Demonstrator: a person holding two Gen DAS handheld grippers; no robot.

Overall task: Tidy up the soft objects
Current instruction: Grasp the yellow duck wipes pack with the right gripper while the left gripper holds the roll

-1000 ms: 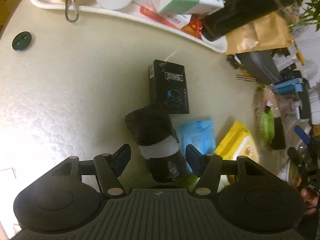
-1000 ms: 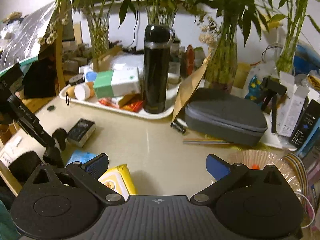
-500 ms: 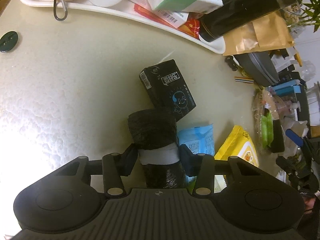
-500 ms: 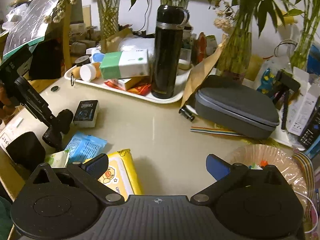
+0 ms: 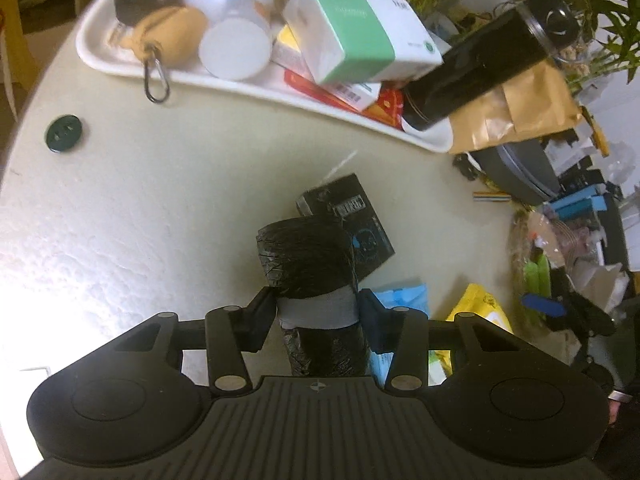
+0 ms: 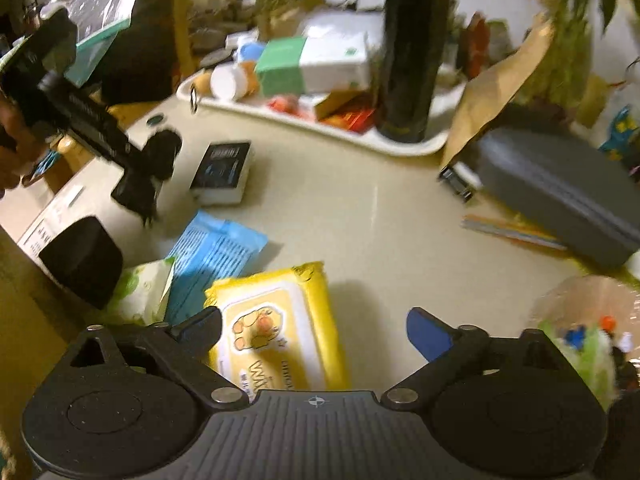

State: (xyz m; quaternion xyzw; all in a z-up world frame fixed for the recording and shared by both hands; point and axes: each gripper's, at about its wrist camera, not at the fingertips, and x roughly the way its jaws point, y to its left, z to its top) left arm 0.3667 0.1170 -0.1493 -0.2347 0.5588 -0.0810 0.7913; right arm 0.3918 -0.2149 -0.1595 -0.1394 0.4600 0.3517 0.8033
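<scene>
The left gripper (image 5: pixel 317 314) squeezes a black roll (image 5: pixel 310 268) just in front of the black box (image 5: pixel 352 220). The right gripper (image 6: pixel 314 330) hangs wide open above the yellow pack (image 6: pixel 276 316), near that box.

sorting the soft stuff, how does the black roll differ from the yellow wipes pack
The black roll is a dark cylinder with a pale band; the yellow wipes pack is a flat bright pouch with a cartoon label. The roll is clamped between the left gripper fingers, while the wipes pack lies flat on the table under the open right gripper, untouched. Both look soft and plastic-wrapped.
</scene>
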